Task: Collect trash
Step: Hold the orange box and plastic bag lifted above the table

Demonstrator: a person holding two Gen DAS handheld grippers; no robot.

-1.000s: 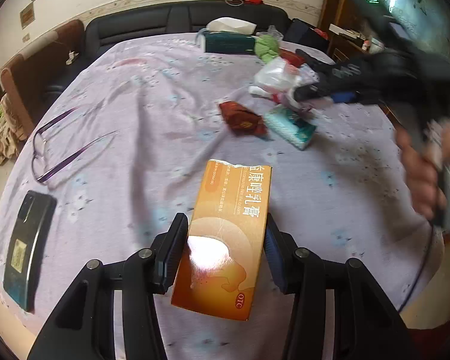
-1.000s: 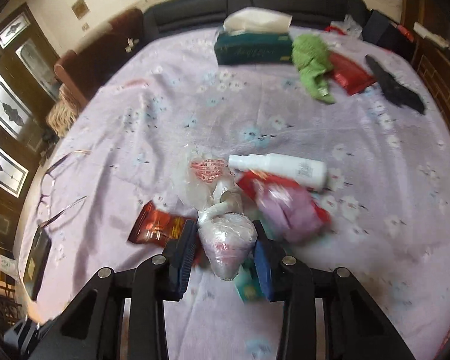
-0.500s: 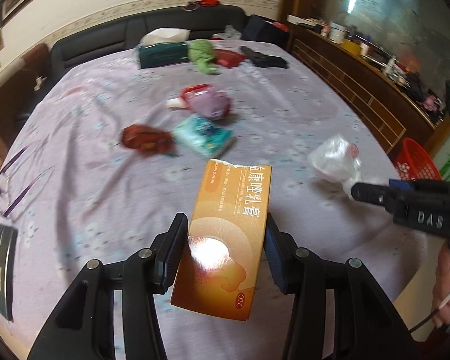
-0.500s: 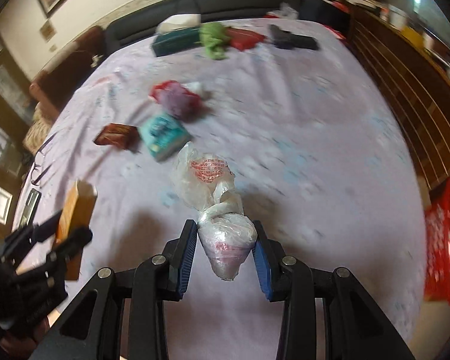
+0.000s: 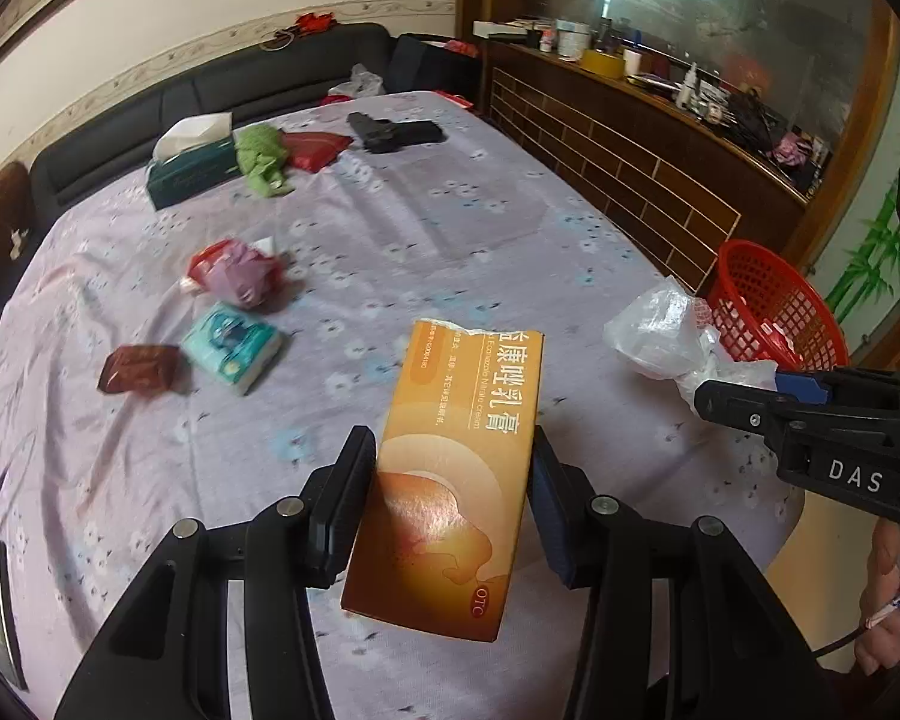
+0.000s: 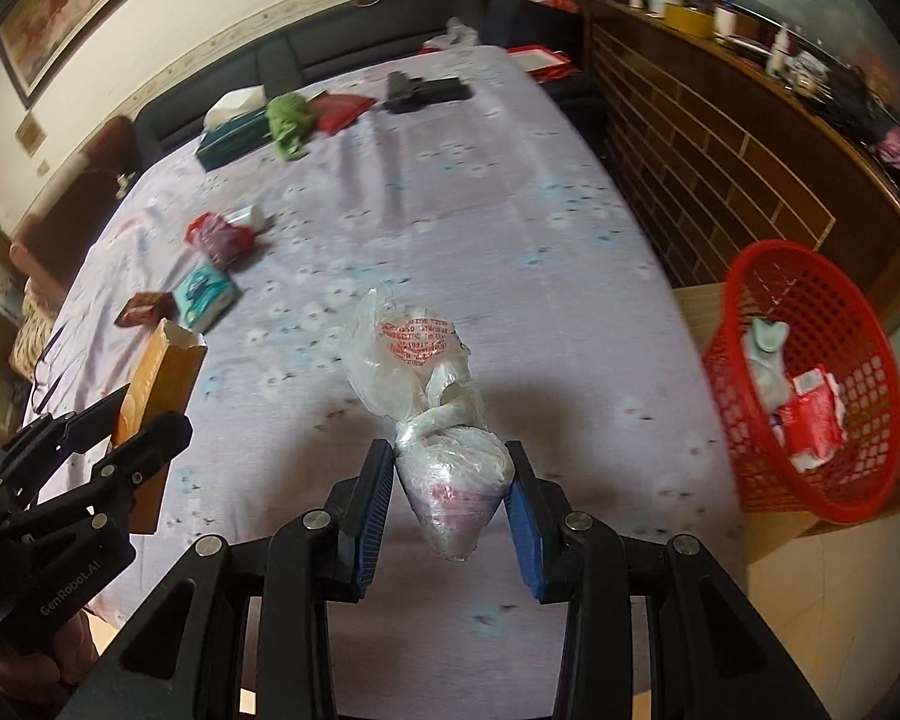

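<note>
Left wrist view
Left claw (image 5: 453, 498): closed on an orange ointment box (image 5: 456, 474), held off the tabletop (image 5: 462, 240), torn flap end pointing away from the camera.
Right claw (image 5: 750, 405): enters from the right edge, clamped on a knotted clear plastic bag (image 5: 666, 336) that hangs over the tabletop's right rim.
Red basket (image 5: 774, 312): on the floor just past that rim, close behind the bag.
Trash left on the cloth: a purple-and-red crumpled wrapper (image 5: 237, 273), a teal tissue pack (image 5: 231, 345) and a dark red sachet (image 5: 138, 367), all well apart from both claws.
Far end: a green tissue box (image 5: 189, 171), green cloth (image 5: 261, 159), red pouch (image 5: 315, 147) and a black object (image 5: 396, 132); whether these count as trash is unclear.

Right wrist view
Right claw (image 6: 450, 492): gripping the plastic bag (image 6: 432, 402) at its lower bulge, knot and loose top standing above the jaws.
Red basket (image 6: 810, 384): to the right and lower, already holding a red-and-white packet (image 6: 816, 420) and a pale crumpled piece (image 6: 768, 354).
Left claw (image 6: 129, 438): at the left, carrying the ointment box (image 6: 162, 372).

Judgement
Step in hand: both pieces picked up, carry to the basket under way.
Next move calls for: swinging the right claw rightward until the bag hangs over the basket mouth, then opening; the box should follow, and its length suggests dropping it end-first.
</note>
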